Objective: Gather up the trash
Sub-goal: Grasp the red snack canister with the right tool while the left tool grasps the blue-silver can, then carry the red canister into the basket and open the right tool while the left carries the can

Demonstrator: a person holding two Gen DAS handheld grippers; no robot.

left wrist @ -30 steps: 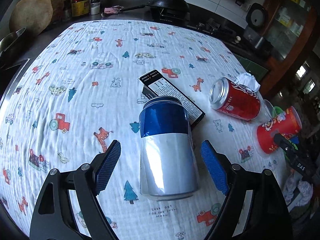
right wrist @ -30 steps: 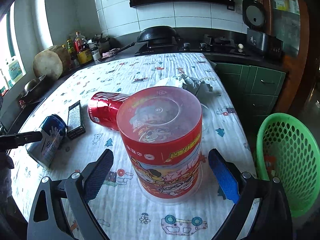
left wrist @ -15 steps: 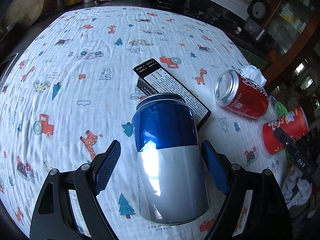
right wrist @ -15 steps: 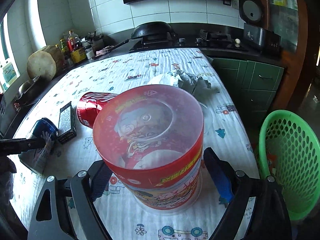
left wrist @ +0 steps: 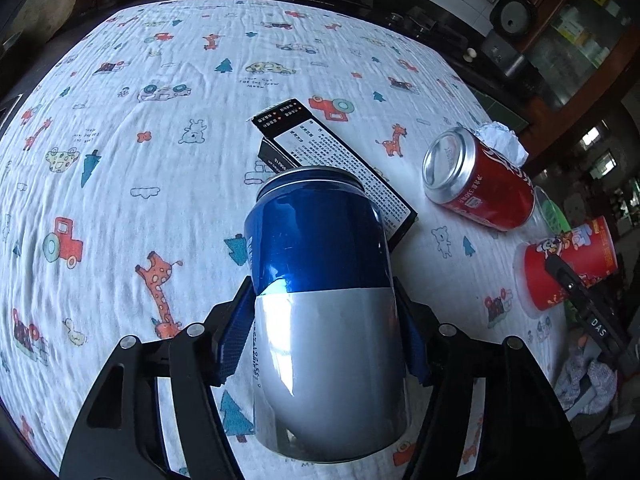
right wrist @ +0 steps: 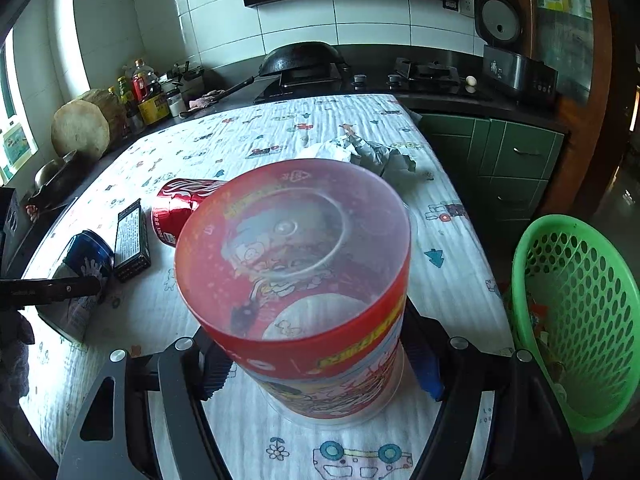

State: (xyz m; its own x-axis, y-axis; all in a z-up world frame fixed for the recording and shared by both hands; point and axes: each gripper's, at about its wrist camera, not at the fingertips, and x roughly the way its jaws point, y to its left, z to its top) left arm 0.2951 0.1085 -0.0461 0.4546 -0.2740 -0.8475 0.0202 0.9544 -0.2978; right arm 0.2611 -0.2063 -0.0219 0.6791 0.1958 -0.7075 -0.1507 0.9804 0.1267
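My left gripper (left wrist: 324, 336) is shut on a blue and silver can (left wrist: 320, 300), its blue pads pressed on both sides; the can also shows in the right wrist view (right wrist: 86, 268). My right gripper (right wrist: 320, 364) is shut on a red printed noodle cup (right wrist: 304, 280), upside down and tilted, also seen in the left wrist view (left wrist: 568, 264). A red cola can (left wrist: 480, 184) lies on its side. A black box (left wrist: 336, 164) lies flat behind the blue can. Crumpled paper (right wrist: 368, 156) sits further back.
A green mesh basket (right wrist: 580, 320) stands on the floor right of the table. The table has a white cartoon-print cloth (left wrist: 140, 120). A counter with a wok (right wrist: 304, 60), bottles and a rice cooker (right wrist: 512, 52) runs behind.
Both grippers have closed: the left pads came in onto the blue can, the right pads onto the noodle cup. The cup now tilts toward the camera.
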